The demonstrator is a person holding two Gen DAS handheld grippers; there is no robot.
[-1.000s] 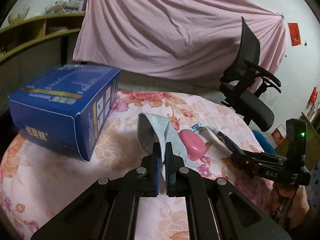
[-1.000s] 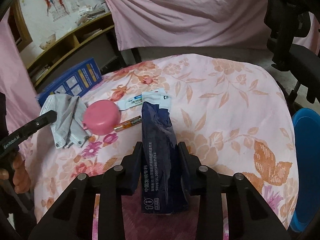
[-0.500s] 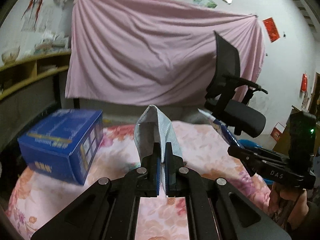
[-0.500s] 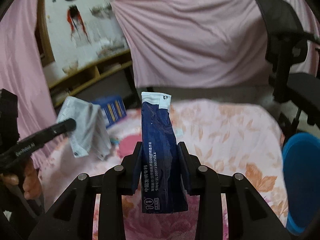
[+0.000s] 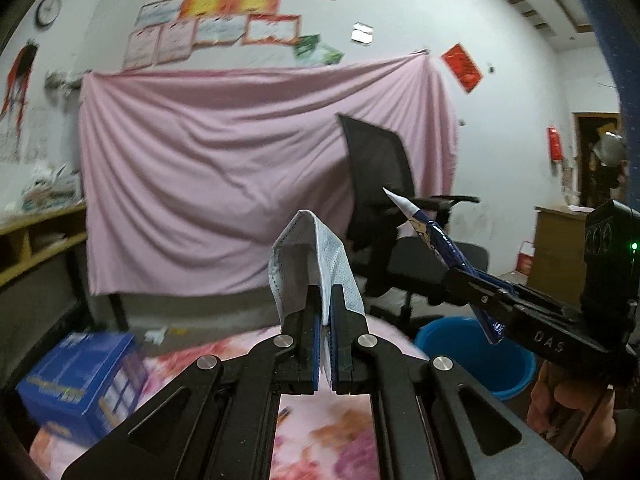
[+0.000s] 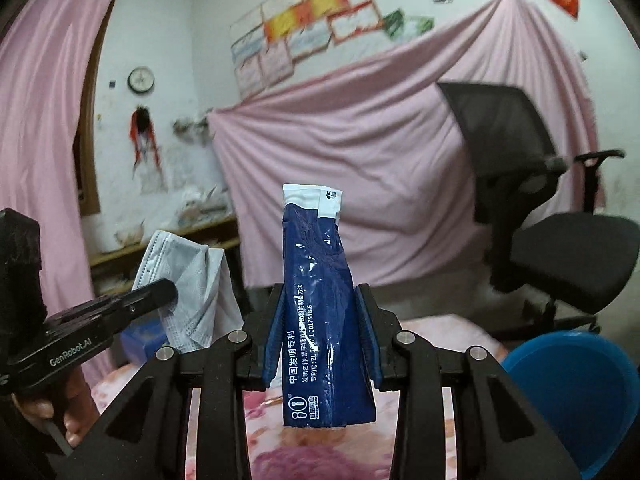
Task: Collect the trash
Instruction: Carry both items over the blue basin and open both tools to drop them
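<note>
Trash is held in both grippers above the floral-covered worktop. In the left gripper a grey face mask is pinched, the jaws closed almost completely on a fold of it, so that it arches up over the fingertips and droops to either side. In the right gripper a dark blue wrapper is clamped, the jaws parted only by its width. Its long axis runs along the fingers, the white torn end pointing up and away from the camera and the printed end hanging below the jaws toward the worktop.

Two pieces are judged as picked up but not yet disposed of. A blue bin stands just past the right edge of the worktop, and both items remain to be carried over it and released. A blue box sits at the left edge; whether it counts as trash cannot be told. Beyond stand an office chair and a pink sheet hung on the wall.
</note>
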